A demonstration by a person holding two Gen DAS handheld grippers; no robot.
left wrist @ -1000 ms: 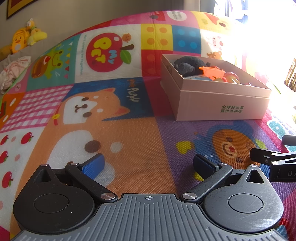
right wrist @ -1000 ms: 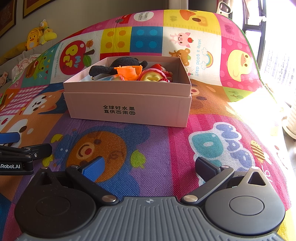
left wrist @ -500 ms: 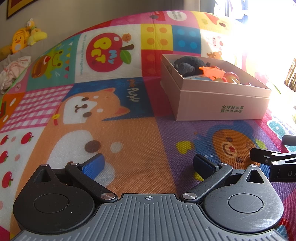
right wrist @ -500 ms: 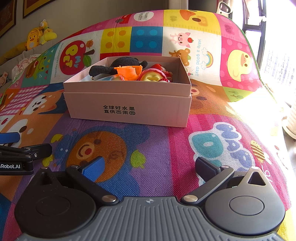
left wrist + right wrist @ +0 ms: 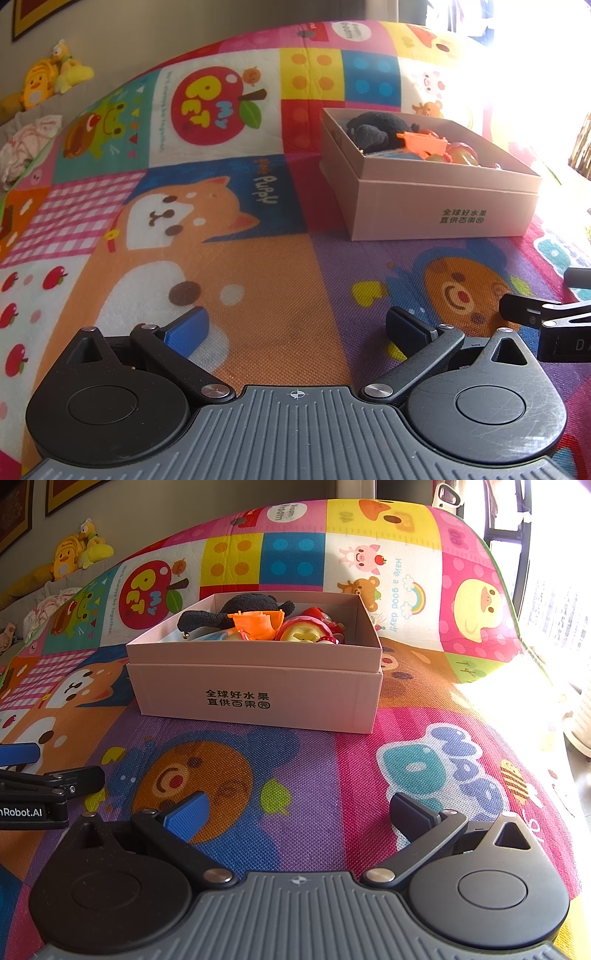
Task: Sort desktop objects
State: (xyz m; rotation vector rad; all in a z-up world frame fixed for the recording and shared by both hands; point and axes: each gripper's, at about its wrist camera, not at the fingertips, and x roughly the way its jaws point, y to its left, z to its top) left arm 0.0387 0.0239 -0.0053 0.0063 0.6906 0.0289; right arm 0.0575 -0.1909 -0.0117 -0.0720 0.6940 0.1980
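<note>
- Nothing has moved since the earlier frames: both grippers and the pink cardboard box [image 5: 255, 686] sit exactly as they did.
- Left gripper [image 5: 295, 328] rests low over the colourful cartoon play mat [image 5: 266, 295], its jaws spread wide with nothing between them.
- Right gripper [image 5: 297, 810] is likewise released and empty, level with its partner and just beside it.
- That box lies ahead of both grippers, well apart; its long axis runs across the right wrist view, printed side facing the camera.
- Inside it lie a black plush toy [image 5: 240, 607], an orange plastic toy [image 5: 258, 624] and a red-and-yellow round toy [image 5: 304, 629].
- No loose object shows on the mat, so the sorting looks finished or nearly so.
- Right gripper faces the box squarely and seems nearer; from the left one it lies forward and to the right.
</note>
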